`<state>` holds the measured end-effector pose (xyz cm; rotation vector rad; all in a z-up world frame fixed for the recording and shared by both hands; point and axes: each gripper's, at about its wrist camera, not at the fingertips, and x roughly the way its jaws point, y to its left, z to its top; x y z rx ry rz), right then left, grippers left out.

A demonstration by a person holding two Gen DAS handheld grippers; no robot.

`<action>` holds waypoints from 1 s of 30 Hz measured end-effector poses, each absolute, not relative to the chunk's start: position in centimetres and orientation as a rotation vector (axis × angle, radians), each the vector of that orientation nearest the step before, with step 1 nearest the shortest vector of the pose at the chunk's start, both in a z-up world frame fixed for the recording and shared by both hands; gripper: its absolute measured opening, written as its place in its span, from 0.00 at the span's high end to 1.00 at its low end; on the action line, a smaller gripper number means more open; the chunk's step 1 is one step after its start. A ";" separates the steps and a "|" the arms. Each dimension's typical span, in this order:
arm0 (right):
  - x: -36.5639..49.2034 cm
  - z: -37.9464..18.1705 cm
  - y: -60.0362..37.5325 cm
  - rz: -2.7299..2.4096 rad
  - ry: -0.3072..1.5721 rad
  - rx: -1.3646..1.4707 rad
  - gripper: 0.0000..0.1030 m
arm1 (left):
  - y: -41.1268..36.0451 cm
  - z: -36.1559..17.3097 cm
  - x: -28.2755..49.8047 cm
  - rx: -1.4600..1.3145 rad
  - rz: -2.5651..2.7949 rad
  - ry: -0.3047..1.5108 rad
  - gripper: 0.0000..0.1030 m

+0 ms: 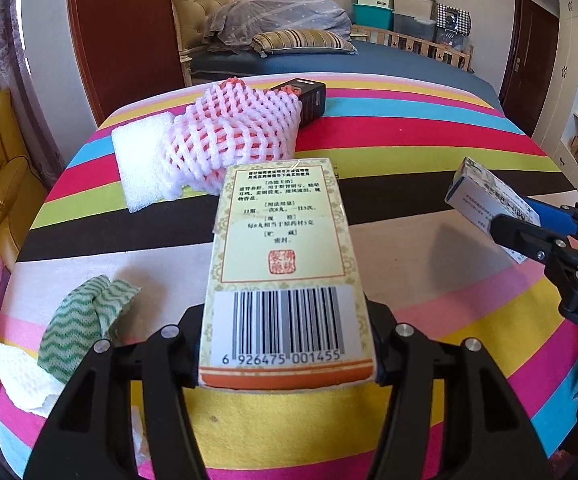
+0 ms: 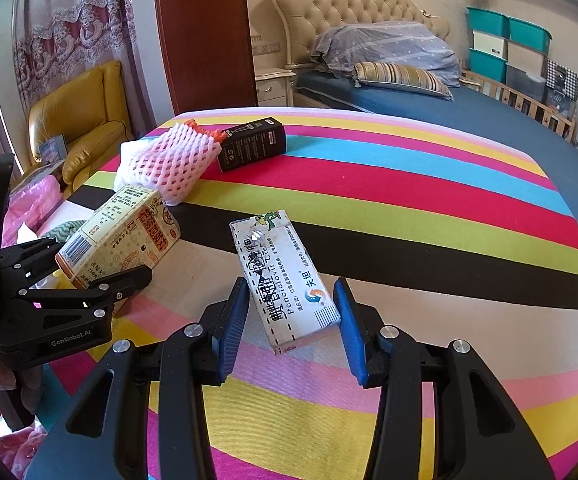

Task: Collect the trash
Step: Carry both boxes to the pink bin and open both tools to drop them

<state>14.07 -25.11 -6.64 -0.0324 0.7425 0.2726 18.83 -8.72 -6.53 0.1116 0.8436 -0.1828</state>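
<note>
With the left gripper (image 1: 289,360) clamped on the yellow box (image 1: 285,272) and the right gripper (image 2: 293,320) pinching the white box (image 2: 289,280) above the striped cloth (image 2: 409,200), we should keep both squeezes firm while carrying them off.

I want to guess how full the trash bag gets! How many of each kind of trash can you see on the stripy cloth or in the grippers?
Boxes: 3: yellow box in the left gripper, white box in the right gripper, black box.
Foam pieces: 2: net, white pad.
Cloths: 1: green rag.
Paper towels: 1: towel.
Total: 7
</note>
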 end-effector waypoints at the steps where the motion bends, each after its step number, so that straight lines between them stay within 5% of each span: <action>1: 14.1 -6.7 -25.1 0.272 0.744 -0.032 0.58 | -8.7 -6.6 18.8 0.109 -0.184 0.844 0.46; 30: 13.6 -6.3 -25.3 0.295 0.691 -0.009 0.58 | -8.1 -5.7 14.0 0.090 -0.286 0.734 0.52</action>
